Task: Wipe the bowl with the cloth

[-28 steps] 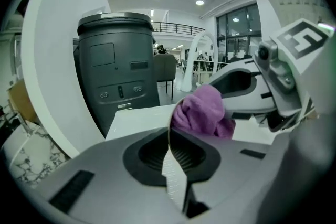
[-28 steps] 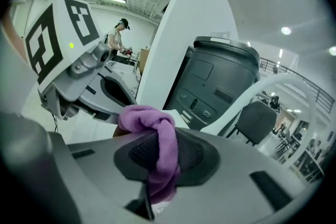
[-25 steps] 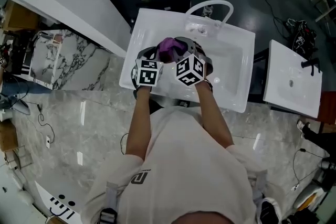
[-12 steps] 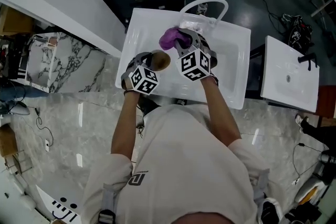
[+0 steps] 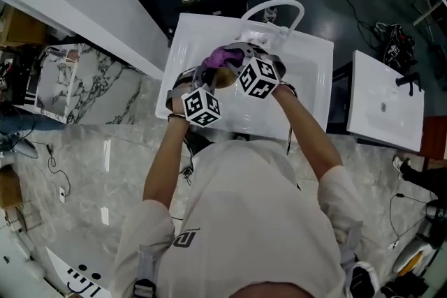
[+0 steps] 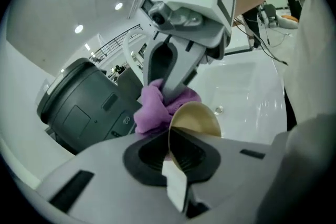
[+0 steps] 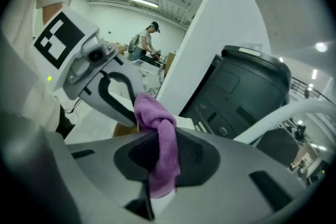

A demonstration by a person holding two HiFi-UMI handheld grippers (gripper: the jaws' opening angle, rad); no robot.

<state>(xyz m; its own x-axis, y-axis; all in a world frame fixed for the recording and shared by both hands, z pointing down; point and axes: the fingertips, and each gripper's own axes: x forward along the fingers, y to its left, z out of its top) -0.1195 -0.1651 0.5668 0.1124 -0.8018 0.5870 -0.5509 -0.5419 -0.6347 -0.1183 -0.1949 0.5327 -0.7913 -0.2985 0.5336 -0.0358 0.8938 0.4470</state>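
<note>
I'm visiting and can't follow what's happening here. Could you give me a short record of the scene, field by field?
Place: over a white sink, seen from above
Left gripper: shut on the rim of the tan bowl
Right gripper: shut on the purple cloth
Contact: cloth bunched against the bowl

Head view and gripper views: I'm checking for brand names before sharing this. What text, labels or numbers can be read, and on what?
No text is legible.
Shirt logo: too blurred to read.
Dark bin: small mark, too small to read.
Marker cubes: square patterns only, no words.
</note>
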